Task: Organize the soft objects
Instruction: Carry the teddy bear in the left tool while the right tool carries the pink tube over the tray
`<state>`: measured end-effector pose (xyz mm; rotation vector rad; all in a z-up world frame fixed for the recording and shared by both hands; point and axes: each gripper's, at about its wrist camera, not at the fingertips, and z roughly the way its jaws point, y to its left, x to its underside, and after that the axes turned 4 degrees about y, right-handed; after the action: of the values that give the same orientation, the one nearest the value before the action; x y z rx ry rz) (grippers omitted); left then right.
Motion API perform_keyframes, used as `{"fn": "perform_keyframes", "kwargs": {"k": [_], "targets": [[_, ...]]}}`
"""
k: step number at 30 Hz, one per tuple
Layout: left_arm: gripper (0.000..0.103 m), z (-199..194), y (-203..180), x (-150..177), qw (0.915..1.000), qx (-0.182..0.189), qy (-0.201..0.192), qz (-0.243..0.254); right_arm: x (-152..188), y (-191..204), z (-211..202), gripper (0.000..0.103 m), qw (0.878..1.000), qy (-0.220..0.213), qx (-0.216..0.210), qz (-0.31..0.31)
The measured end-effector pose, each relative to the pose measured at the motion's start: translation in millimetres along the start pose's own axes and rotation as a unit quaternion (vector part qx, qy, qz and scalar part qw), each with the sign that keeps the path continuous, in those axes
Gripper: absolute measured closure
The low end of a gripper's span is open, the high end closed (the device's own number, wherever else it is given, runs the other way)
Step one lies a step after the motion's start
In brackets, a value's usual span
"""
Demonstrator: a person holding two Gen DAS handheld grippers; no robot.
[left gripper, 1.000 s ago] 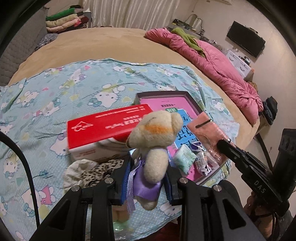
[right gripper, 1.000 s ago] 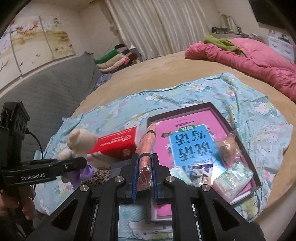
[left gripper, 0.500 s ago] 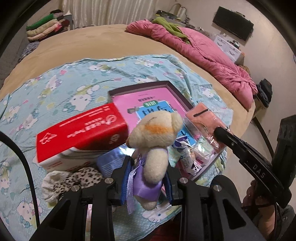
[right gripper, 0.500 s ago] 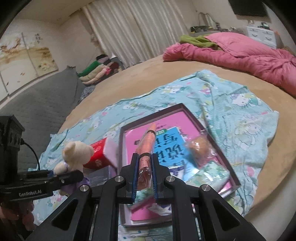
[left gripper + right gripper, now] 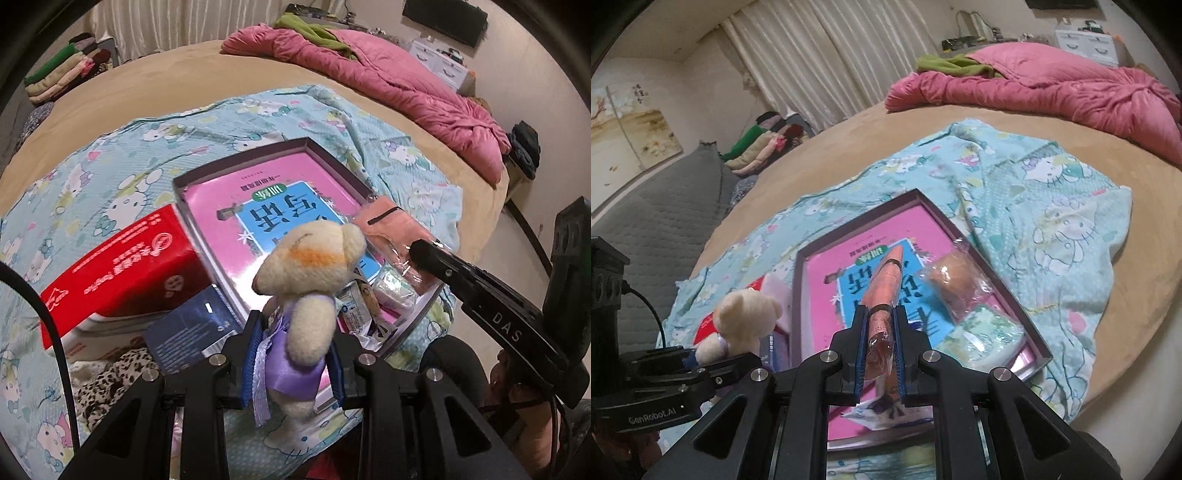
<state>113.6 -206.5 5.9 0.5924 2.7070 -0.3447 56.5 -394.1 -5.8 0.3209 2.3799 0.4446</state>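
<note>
My left gripper (image 5: 293, 352) is shut on a cream teddy bear (image 5: 310, 266) in a purple dress, held over the near left corner of a shallow purple box (image 5: 332, 155). The bear also shows in the right wrist view (image 5: 746, 317). My right gripper (image 5: 881, 339) is shut on a pink packet in clear wrap (image 5: 884, 291), held above the box (image 5: 997, 266); the packet also shows in the left wrist view (image 5: 391, 229). A pink and blue book (image 5: 266, 206) lies in the box with several wrapped soft items (image 5: 982, 332).
A red tissue box (image 5: 122, 266) lies left of the purple box, with a dark blue packet (image 5: 192, 328) and a leopard-print cloth (image 5: 110, 376) near it. All rest on a Hello Kitty sheet (image 5: 110, 162) on a tan bed. A pink quilt (image 5: 1052, 88) lies at the far side.
Both grippers have moved right, toward the purple box, each still holding its item. The box now sits closer under the bear and the pink packet.
</note>
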Motion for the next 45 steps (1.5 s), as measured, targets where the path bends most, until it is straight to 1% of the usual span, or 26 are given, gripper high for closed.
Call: {"fn": "perform_keyframes", "kwargs": {"k": [10,18,27,34,39,41,45], "targets": [[0.071,24.3,-10.4,-4.8,0.9997,-0.005,0.022,0.013,3.4,-10.4,18.2,0.090,1.000,0.018,0.025,-0.002],[0.071,38.7,-14.3,-8.2,0.9992,-0.007,0.036,0.020,5.8,-16.6,31.1,0.090,0.999,0.034,0.033,0.001],[0.071,50.7,-17.1,-9.2,0.9985,-0.013,0.046,0.029,8.3,-20.2,41.6,0.087,0.998,0.049,0.040,0.004],[0.071,59.5,-16.9,-12.2,0.9980,-0.018,0.054,0.028,8.9,-27.1,44.3,0.083,0.998,0.054,0.039,0.018],[0.070,65.1,-16.5,-15.0,0.9977,-0.022,0.059,0.024,7.6,-29.3,41.1,0.080,0.998,0.045,0.035,0.024],[0.070,66.2,-16.3,-15.8,0.9977,-0.023,0.060,0.022,7.4,-29.8,40.1,0.074,0.998,0.042,0.033,0.025],[0.070,67.4,-16.0,-17.4,0.9977,-0.024,0.061,0.020,7.0,-31.5,36.3,0.070,0.998,0.033,0.032,0.030]]}}
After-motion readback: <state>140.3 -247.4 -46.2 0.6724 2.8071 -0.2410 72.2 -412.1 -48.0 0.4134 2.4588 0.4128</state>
